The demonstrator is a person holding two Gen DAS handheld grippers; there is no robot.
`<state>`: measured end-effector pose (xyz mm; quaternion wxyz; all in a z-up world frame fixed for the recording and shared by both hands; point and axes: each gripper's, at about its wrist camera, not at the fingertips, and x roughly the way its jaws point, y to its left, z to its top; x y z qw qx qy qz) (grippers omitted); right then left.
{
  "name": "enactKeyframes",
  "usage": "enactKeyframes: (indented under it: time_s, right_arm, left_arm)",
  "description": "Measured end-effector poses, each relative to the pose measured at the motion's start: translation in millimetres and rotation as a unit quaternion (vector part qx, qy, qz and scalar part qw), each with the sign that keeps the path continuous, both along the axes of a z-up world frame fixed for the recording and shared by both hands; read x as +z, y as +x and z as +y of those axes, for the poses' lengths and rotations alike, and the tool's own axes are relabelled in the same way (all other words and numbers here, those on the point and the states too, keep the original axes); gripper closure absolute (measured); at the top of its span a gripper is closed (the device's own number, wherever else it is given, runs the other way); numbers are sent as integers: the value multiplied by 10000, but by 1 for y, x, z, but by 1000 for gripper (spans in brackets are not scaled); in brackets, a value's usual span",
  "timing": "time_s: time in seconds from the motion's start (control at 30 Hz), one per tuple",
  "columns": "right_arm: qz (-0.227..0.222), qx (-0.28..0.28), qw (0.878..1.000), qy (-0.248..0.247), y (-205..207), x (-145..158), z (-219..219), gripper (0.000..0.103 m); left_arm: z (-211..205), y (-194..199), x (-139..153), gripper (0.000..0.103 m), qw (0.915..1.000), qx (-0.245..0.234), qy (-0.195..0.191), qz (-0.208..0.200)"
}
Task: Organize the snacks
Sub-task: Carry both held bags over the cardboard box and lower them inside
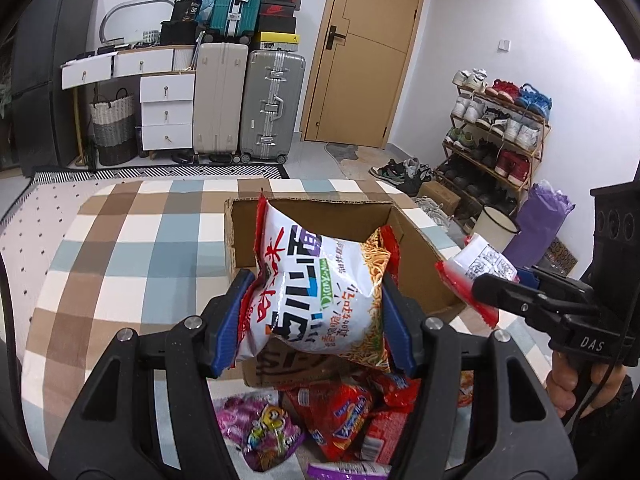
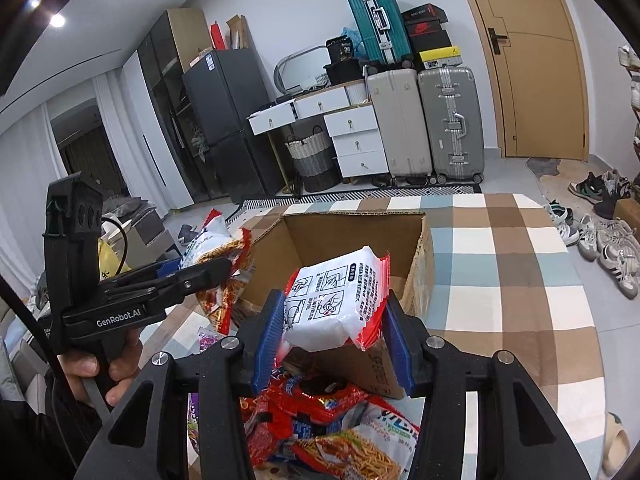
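Both snack packets hang over the open cardboard box (image 1: 320, 216) on the checked tabletop (image 1: 120, 248): the left hand-held gripper (image 1: 316, 320) clamps a noodle snack bag (image 1: 320, 292), the right hand-held gripper (image 2: 332, 336) pinches a white-backed packet (image 2: 340, 296). The loading step looks under way; next, each must likely travel over the box's mouth before letting go.

Each wrist view looks forward and downward, close over the table; both share the cardboard box (image 1: 416, 240) (image 2: 360, 236) at twelve o'clock.

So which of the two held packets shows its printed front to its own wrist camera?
The left tool holds it: the noodle packet with big lettering. The right tool's packet shows its instruction-diagram back.
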<state>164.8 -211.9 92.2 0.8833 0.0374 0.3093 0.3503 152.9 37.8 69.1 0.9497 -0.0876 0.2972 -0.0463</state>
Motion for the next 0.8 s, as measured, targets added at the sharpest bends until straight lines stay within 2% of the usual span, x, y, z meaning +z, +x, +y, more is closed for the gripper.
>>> enactKeyframes:
  time_s: [0.67,0.7,0.73,0.8]
  right_arm:
    - [262,110,9994,-220,43,-21,21,55]
    - [263,121,9993,-233,45,-22,23,55]
    - [267,126,9992,-253,46,-23,24,55]
    - [275,130,9991,-296,48,-25,26,55]
  left_arm:
    - [-10,61,-22,45,9995,-46,157,285]
    - [-10,64,-24,46,9994,-42,168,307]
    - [-9,66,-27,53,9993,-26,181,331]
    - [-8,73,-33,59,9987,-34,214,472]
